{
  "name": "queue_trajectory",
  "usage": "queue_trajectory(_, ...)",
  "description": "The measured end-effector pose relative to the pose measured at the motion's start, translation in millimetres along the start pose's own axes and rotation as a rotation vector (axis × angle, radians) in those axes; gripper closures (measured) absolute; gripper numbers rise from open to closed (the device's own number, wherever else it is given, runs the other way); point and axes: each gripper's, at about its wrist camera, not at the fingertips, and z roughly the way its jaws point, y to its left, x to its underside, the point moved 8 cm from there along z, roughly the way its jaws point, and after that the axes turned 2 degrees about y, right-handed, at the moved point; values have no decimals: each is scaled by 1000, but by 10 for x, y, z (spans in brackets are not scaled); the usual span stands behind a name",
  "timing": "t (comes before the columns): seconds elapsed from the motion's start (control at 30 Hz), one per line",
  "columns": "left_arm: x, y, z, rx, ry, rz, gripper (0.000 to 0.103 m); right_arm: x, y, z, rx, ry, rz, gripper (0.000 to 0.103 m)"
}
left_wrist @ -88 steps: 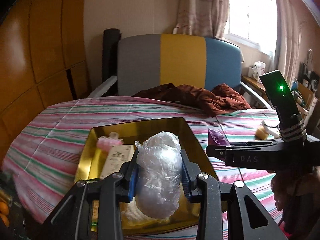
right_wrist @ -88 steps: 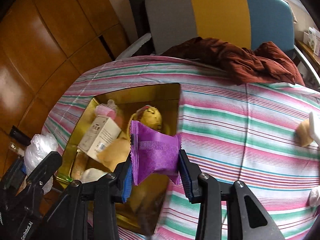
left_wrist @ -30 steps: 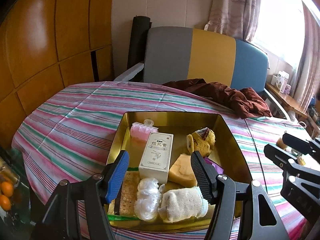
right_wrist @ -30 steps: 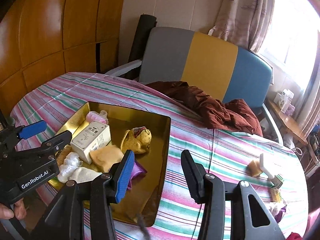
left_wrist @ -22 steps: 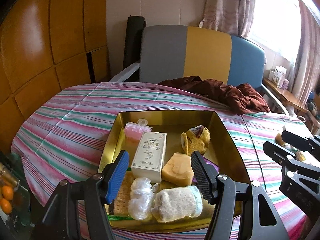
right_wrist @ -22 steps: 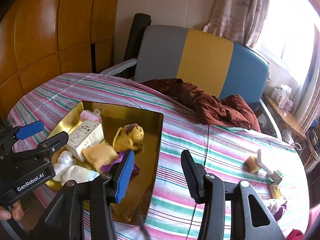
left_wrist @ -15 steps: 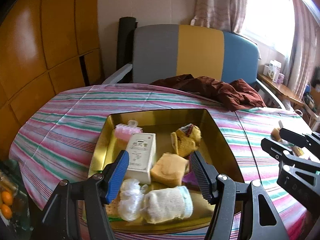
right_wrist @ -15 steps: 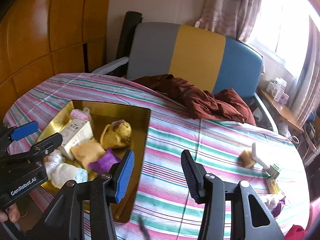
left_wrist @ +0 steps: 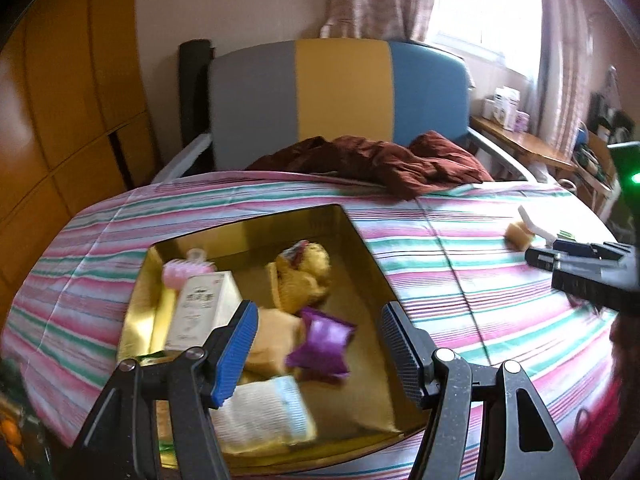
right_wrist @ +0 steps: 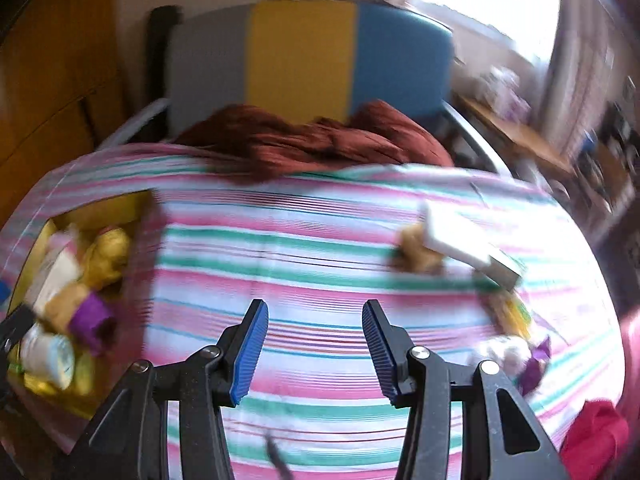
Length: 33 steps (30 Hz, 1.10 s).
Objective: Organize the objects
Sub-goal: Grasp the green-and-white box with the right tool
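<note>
A: Left wrist view? B: Striped tabletop (left_wrist: pixel 460 264); gold tray (left_wrist: pixel 362 248) holding purple packet (left_wrist: pixel 322 340), white box (left_wrist: pixel 198 308); left gripper (left_wrist: pixel 320 344) jaws released, empty.
A: Right wrist view? B: Blurred; right gripper (right_wrist: pixel 316 346) jaws released above tabletop, tan lump (right_wrist: pixel 416 254) beyond.

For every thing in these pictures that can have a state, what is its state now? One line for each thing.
left gripper: open, empty, above the tin
right gripper: open, empty, above the striped cloth
gold tin: no lid on it, holds several things
purple packet: lies in the tin
white box: lies in the tin, closed
rolled white cloth: lies at the tin's near edge
brown cloth: crumpled at the table's far edge
</note>
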Motion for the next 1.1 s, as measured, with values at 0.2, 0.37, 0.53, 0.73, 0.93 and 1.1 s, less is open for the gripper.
queue_trajectory(0.2, -90, -364, 47, 57, -2, 69, 37, -99, -1053, 183, 82, 44, 216, 52)
queue_trajectory(0.37, -163, -664, 93, 101, -1, 122, 34, -141, -1819, 357, 92, 71, 410, 45)
queue_trajectory(0.53, -252, -996, 163, 137, -5, 193, 32, -273, -2159, 619, 23, 67, 487, 44)
queue_trajectory(0.73, -395, -1382, 295, 190, 7, 253, 28, -418, -2372, 965, -50, 51, 566, 29)
queue_trajectory(0.93, -471, -1659, 453, 216, 26, 285, 28, -566, -2340, 1346, -100, 102, 534, 24)
queue_trajectory(1.1, -477, -1766, 599, 229, 48, 266, 28, -537, -1990, 1551, -283, 199, 510, 24)
